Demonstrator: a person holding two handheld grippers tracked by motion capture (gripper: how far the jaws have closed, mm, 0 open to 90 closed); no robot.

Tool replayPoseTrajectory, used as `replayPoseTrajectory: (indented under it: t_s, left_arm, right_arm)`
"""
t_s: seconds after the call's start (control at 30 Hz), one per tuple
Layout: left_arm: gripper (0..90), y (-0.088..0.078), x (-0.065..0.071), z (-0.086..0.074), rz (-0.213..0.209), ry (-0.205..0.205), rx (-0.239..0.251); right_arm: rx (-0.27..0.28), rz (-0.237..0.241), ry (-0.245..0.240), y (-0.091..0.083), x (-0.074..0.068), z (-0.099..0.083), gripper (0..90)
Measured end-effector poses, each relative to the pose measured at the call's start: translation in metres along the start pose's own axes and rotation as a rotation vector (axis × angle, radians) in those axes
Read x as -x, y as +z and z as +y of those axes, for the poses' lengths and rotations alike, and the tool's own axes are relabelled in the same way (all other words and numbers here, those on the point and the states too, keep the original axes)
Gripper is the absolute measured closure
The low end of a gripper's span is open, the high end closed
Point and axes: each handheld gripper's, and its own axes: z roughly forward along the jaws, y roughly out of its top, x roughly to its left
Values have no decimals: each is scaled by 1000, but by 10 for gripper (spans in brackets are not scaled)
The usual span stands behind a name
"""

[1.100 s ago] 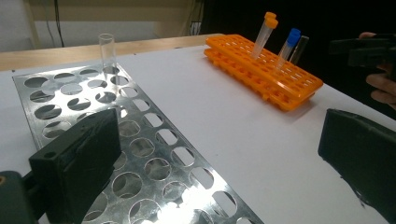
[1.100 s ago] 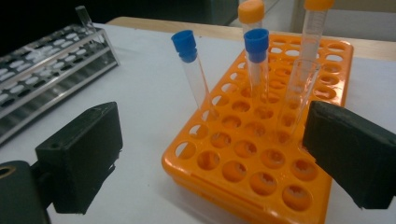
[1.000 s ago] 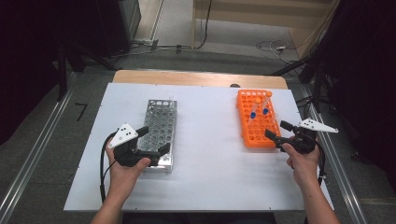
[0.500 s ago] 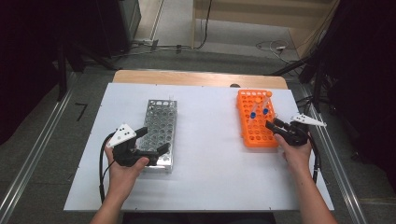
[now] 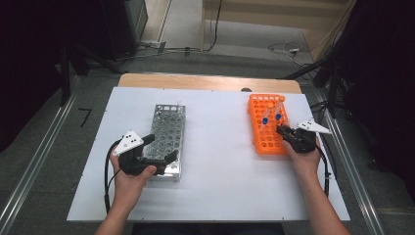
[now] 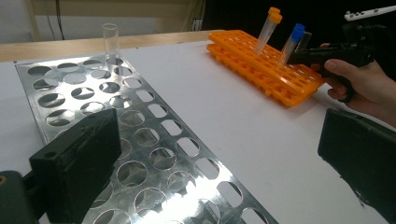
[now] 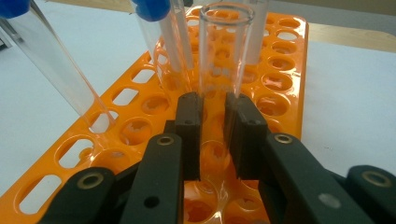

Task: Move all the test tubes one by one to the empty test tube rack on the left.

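Clear glass is what my right gripper (image 7: 214, 122) has between its pads: an uncapped test tube (image 7: 223, 56) standing upright in the orange rack (image 7: 280, 79). The jaws have just been closing and now press on both sides of the tube. Two blue-capped tubes (image 7: 159, 32) lean in holes just beyond it. My left gripper (image 5: 157, 151) rests over the near end of the metal rack (image 5: 169, 132) with its jaws spread wide and nothing between them. One empty tube (image 6: 111, 42) stands at that rack's far end.

Bare table (image 5: 220, 161) lies open between racks; capped tubes (image 7: 159, 42) crowd the right claw (image 7: 214, 121).
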Motion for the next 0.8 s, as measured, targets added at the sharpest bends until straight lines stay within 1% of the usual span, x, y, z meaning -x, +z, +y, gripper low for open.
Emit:
replayPoseTrajectory:
  t_s: [0.1,0.23,0.3,0.33,0.37,0.43,0.47,0.5,0.53,0.6,0.63,0.67,0.7,0.8]
  left_arm:
    - [0,0,1,1,-4,4,2]
    - [0,0,3,1,-11,7,-2]
    - [0,1,4,1,-17,10,-7]
    - [0,1,4,1,-17,10,-7]
    - [0,2,5,1,-18,11,-7]
    - [0,2,6,1,-19,11,-8]
    - [0,2,7,1,-16,14,-3]
    - [7,2,7,1,-16,17,-2]
    - [7,1,7,1,-19,15,-2]
    - [7,1,8,1,-23,11,1]
    - [7,1,8,2,-24,13,-1]
    - [7,0,8,2,-27,14,-2]
    - [7,0,9,2,-29,15,-3]
    - [7,0,10,2,-32,17,-1]
  right_arm:
    - [13,16,23,-3,1,2,736]
    - [32,15,29,-9,1,7,736]
    - [44,13,26,-17,1,13,736]
    - [44,13,26,-17,1,13,736]
    - [57,26,37,-24,1,16,736]
    - [55,37,40,-29,-1,18,736]
    - [55,37,40,-29,-1,18,736]
    - [38,48,18,-34,-7,20,736]
    - [38,48,18,-34,-7,20,736]
    - [21,71,4,-39,-14,20,736]
    - [21,71,4,-39,-14,20,736]
    - [17,81,6,-42,-17,20,736]
    - [15,109,-4,-47,-23,21,736]
    - [11,143,-15,-54,-32,21,736]
